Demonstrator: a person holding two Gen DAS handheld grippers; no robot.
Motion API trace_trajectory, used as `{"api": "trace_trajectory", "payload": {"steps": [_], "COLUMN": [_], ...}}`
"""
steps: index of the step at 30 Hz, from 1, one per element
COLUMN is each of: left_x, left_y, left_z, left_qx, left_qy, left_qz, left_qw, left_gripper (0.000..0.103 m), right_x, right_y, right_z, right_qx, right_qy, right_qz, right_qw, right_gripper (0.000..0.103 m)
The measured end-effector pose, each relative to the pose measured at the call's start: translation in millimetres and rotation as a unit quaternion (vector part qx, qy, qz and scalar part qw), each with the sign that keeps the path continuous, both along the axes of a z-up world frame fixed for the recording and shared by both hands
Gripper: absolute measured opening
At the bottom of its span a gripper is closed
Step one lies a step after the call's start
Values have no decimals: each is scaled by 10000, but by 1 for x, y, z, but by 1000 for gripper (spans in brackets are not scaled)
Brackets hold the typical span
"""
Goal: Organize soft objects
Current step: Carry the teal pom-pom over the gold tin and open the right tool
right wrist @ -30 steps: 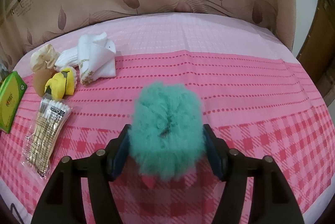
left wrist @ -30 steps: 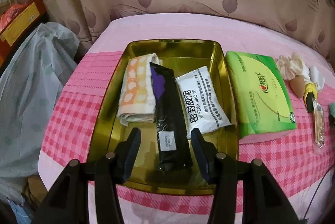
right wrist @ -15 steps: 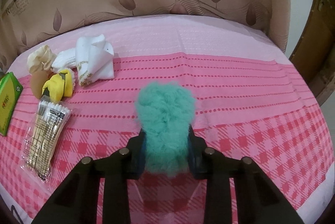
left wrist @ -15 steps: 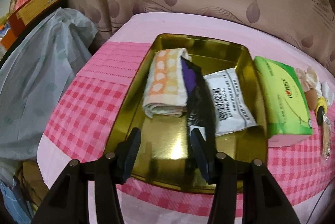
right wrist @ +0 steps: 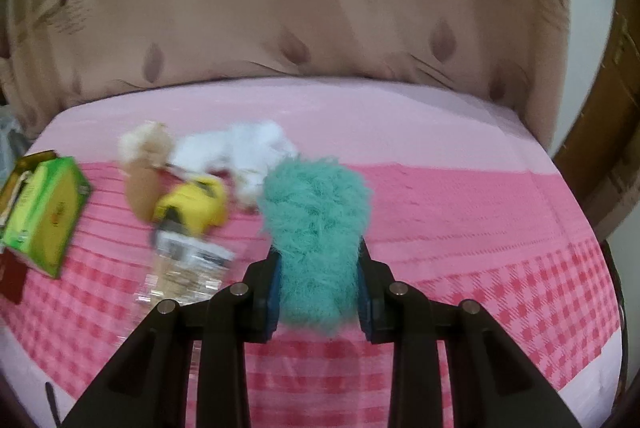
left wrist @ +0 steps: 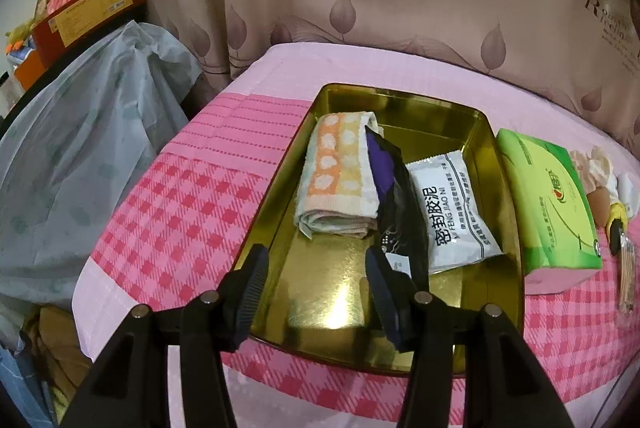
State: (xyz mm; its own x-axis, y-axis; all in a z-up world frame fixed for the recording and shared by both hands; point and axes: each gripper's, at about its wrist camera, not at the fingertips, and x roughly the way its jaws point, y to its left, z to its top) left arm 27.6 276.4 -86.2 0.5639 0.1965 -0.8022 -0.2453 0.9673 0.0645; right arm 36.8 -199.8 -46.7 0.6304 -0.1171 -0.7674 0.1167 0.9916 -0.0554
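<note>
Right gripper [right wrist: 318, 288] clamps teal pompom [right wrist: 316, 232]; left gripper [left wrist: 316, 292] gapes, empty, over "FENG JIAO NI" pouch [left wrist: 450, 211].

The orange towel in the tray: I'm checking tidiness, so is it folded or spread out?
Folded. The orange towel lies as a compact layered bundle, its stacked edges showing at the near end, along the left side of the gold tray.

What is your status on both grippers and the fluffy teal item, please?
Right gripper shut on teal pom-pom, off the cloth. Left gripper open, empty, over gold tray. Nothing blocking.
</note>
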Motion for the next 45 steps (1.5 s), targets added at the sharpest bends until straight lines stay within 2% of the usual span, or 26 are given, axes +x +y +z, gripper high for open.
{"api": "trace_trajectory", "payload": {"steps": [7,14,22,29,34,38,41,45], "left_x": [-1,-5,-14,-20,-23,-23,-22,-22], "left_y": [3,15,46,72,82,86,86,88], "left_z": [0,6,13,10,5,2,0,-1], "left_qx": [-60,-89,-236,-418,-560,-620,-635,-654], "left_qy": [-95,-269,-462,-361,-299,-246,-182,-171], "left_qz": [28,333,1002,1547,1773,1837,1844,1865], "left_qw": [9999,9990,9936,9864,9821,9807,9806,9801], "left_gripper": [53,55,56,56,56,56,56,56], "right_x": [9,17,12,8,12,19,27,31], "right_y": [70,157,260,335,369,382,388,390], "right_z": [14,24,34,22,8,-2,-9,-15], "right_qx": [195,394,540,412,352,320,331,333], "right_qy": [-115,-86,-30,72,271,381,451,484], "right_qz": [737,1711,2906,3663,3913,3944,3891,3811], "right_qw": [9970,9844,9553,9295,9192,9176,9195,9227], "right_gripper": [28,28,28,28,29,30,36,49]}}
